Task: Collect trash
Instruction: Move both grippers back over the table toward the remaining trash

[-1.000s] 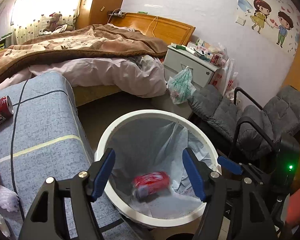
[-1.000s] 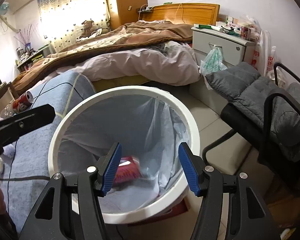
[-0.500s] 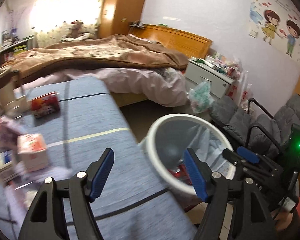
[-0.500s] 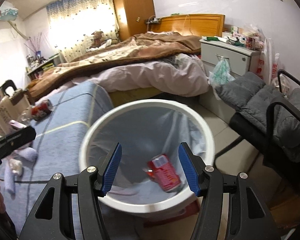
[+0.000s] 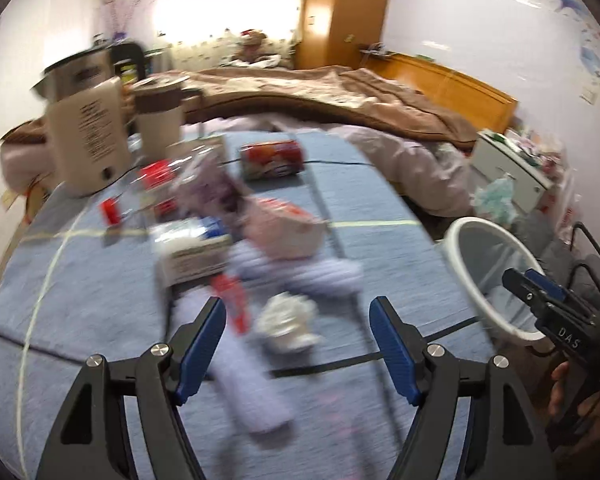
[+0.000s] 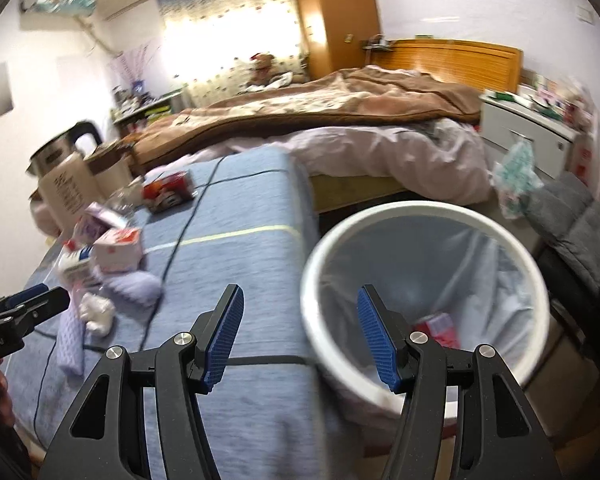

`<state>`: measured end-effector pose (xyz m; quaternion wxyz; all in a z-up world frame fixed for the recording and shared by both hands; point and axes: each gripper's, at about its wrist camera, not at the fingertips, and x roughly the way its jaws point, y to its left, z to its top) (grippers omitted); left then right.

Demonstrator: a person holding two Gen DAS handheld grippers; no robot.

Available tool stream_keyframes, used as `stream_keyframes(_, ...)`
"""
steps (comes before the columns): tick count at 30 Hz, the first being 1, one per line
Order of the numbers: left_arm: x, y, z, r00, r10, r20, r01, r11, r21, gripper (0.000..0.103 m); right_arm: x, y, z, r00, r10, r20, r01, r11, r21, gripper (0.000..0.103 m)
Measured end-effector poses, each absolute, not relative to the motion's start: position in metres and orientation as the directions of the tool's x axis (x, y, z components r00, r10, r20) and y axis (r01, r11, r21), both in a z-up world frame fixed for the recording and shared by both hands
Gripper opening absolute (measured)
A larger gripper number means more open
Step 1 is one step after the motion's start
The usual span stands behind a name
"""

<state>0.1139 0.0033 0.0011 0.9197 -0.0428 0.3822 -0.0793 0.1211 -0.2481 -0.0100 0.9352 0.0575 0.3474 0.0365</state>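
Note:
A white bin [image 6: 424, 288] with a pale liner stands beside the blue-covered table [image 6: 236, 264]; red cans [image 6: 438, 326] lie in its bottom. It also shows in the left wrist view [image 5: 492, 276]. On the table lie a red can [image 5: 271, 159], a pink carton [image 5: 284, 226], a crumpled white tissue [image 5: 286, 320], a lilac cloth [image 5: 256, 392] and other blurred litter. My left gripper [image 5: 298, 346] is open and empty, above the tissue. My right gripper [image 6: 300, 338] is open and empty, over the table edge beside the bin's rim.
A cream kettle [image 5: 86, 128] and a cup [image 5: 158, 118] stand at the table's far left. A black cable [image 6: 180, 240] runs across the table. A bed [image 6: 320, 120], a white nightstand [image 6: 528, 136] and a grey chair [image 6: 580, 224] surround the bin.
Both grippers have swung left, away from the bin. The left one now faces the litter on the table; the right one has moved from over the bin to the table edge.

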Motion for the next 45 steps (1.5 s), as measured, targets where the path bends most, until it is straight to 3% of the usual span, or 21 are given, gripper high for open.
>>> stream_keyframes(10, 0.111, 0.04, -0.044, 0.615, -0.133, -0.777, 0.004, 0.986, -0.166, 0.078, 0.131, -0.198, -0.017, 0.727, 0.182, -0.662, -0.135, 0.983, 0.122, 0.06)
stream_keyframes(18, 0.116, 0.048, -0.052, 0.614, -0.129, -0.778, -0.025, 0.983, -0.183, 0.076, 0.135, -0.177, -0.022, 0.706, 0.195, -0.681, -0.173, 0.98, 0.101, 0.06)
stream_keyframes(26, 0.117, 0.062, -0.052, 0.609, -0.167, -0.775, -0.007, 0.976, -0.216, 0.046, 0.14, -0.159, -0.026, 0.68, 0.23, -0.696, -0.216, 0.97, 0.109, 0.06)
stream_keyframes(29, 0.115, 0.068, -0.052, 0.606, -0.179, -0.775, -0.001, 0.974, -0.226, 0.042, 0.139, -0.148, -0.029, 0.662, 0.261, -0.702, -0.247, 0.961, 0.125, 0.06)
stream_keyframes(45, 0.108, 0.107, -0.048, 0.621, -0.187, -0.761, -0.025, 0.966, -0.257, 0.046, 0.139, -0.09, -0.043, 0.579, 0.38, -0.721, -0.392, 0.905, 0.162, 0.06)
